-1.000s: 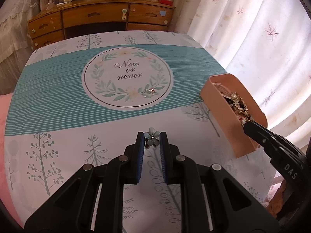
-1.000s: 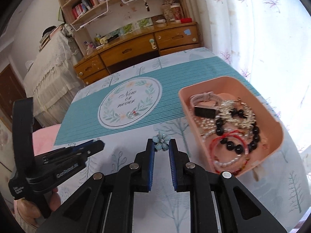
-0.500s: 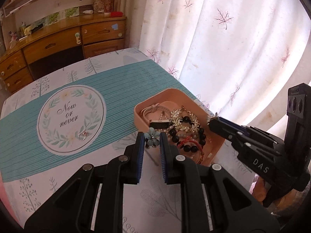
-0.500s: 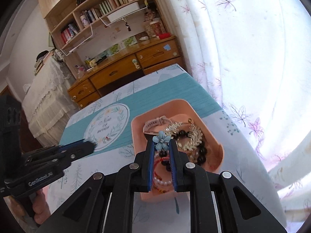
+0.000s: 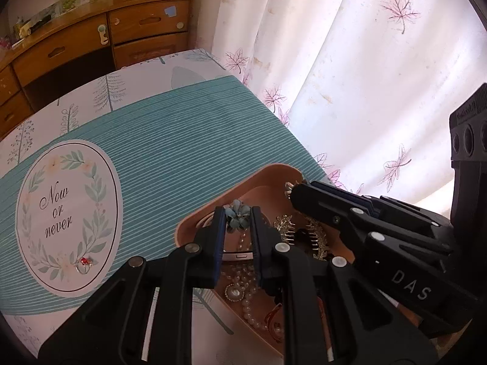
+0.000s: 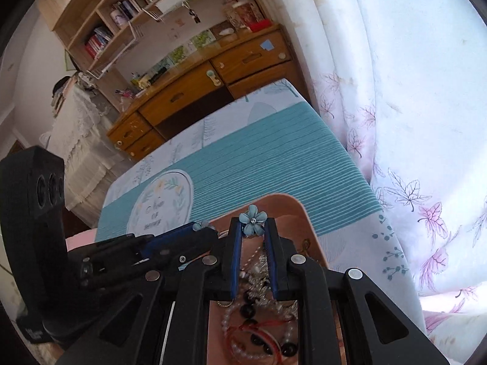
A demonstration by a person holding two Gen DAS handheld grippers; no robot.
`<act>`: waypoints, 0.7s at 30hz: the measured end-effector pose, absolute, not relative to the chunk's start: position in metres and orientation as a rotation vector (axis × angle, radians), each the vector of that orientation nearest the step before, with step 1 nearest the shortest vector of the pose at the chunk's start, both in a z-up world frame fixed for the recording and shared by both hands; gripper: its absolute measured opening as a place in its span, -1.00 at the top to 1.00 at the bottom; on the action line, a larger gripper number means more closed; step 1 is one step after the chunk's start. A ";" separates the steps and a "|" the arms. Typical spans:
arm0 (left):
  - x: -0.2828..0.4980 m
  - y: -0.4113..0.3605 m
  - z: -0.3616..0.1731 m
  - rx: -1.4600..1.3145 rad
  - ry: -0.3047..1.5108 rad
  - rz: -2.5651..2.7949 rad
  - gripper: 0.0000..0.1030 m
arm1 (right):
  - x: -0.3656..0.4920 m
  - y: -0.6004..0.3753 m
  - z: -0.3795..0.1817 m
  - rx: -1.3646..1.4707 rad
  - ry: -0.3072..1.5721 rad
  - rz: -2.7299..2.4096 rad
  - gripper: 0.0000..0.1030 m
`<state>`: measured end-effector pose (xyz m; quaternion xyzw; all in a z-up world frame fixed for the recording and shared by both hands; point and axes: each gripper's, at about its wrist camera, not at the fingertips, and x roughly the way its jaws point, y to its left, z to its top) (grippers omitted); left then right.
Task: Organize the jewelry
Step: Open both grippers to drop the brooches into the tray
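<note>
Over the pink tray [image 5: 194,222], both grippers hang side by side, each with its fingers pinched narrow on a small blue flower piece. The left gripper [image 5: 238,216] holds its blue flower [image 5: 238,215] right at the fingertips, above the tray's near-left end, and the right gripper [image 6: 252,223] holds a second blue flower [image 6: 252,219] the same way, with a tiny stone showing at the flower's centre. Both flowers are off the cloth and above the tray, not yet among its contents. Inside the tray lies a tangle: pearl strands [image 5: 248,292], a gold leaf-shaped comb [image 5: 316,237], and dark beads on a red cord [image 6: 258,331]. Outside the tray, on the round printed patch of the tablecloth [image 5: 188,140], a small ring with a red stone [image 5: 84,264] sits well apart from the tray. By their look the flowers are very light, stiff and thin-petalled, so they are likely to slip or twist if squeezed on a petal edge; the pinch across the body seems the safer hold, and opening the fingers low over a bare part of the tray should keep them from bouncing out. The ring will probably need a fingertip pinch across its band.
</note>
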<state>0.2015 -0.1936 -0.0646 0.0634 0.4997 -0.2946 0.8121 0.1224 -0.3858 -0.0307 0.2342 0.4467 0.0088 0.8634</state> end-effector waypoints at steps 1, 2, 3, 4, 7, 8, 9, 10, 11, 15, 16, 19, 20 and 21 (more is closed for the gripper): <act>0.202 -0.195 -0.066 0.141 1.071 -0.624 0.74 | 0.127 -0.388 -0.034 0.497 0.951 0.018 0.69; 0.202 -0.196 -0.068 0.148 1.079 -0.622 0.73 | 0.133 -0.387 -0.038 0.497 0.964 0.010 0.67; 0.202 -0.197 -0.070 0.158 1.084 -0.622 0.72 | 0.136 -0.391 -0.040 0.499 0.973 0.003 0.59; 0.202 -0.198 -0.071 0.172 1.085 -0.614 0.70 | 0.140 -0.389 -0.043 0.504 0.976 0.000 0.38; 0.197 -0.197 -0.071 0.201 1.075 -0.604 0.42 | 0.141 -0.390 -0.043 0.510 0.948 -0.020 0.27; 0.195 -0.197 -0.069 0.204 1.069 -0.600 0.32 | 0.141 -0.391 -0.042 0.505 0.946 -0.023 0.27; 0.193 -0.195 -0.067 0.206 1.062 -0.594 0.18 | 0.137 -0.390 -0.040 0.508 0.944 -0.022 0.27; 0.191 -0.193 -0.065 0.208 1.050 -0.586 0.13 | 0.137 -0.391 -0.040 0.513 0.939 -0.020 0.27; 0.188 -0.191 -0.063 0.208 1.042 -0.581 0.12 | 0.134 -0.390 -0.038 0.514 0.936 -0.021 0.27; 0.180 -0.174 -0.055 0.189 1.043 -0.544 0.12 | 0.126 -0.384 -0.030 0.497 0.921 -0.010 0.27; 0.176 -0.168 -0.054 0.181 1.041 -0.535 0.12 | 0.124 -0.381 -0.028 0.490 0.920 -0.009 0.27; 0.164 -0.147 -0.051 0.183 1.027 -0.492 0.12 | 0.115 -0.370 -0.021 0.469 0.915 -0.001 0.27; 0.159 -0.138 -0.050 0.186 1.021 -0.469 0.12 | 0.112 -0.366 -0.019 0.463 0.915 0.007 0.27; 0.155 -0.129 -0.049 0.185 1.017 -0.449 0.12 | 0.110 -0.361 -0.018 0.456 0.915 0.015 0.27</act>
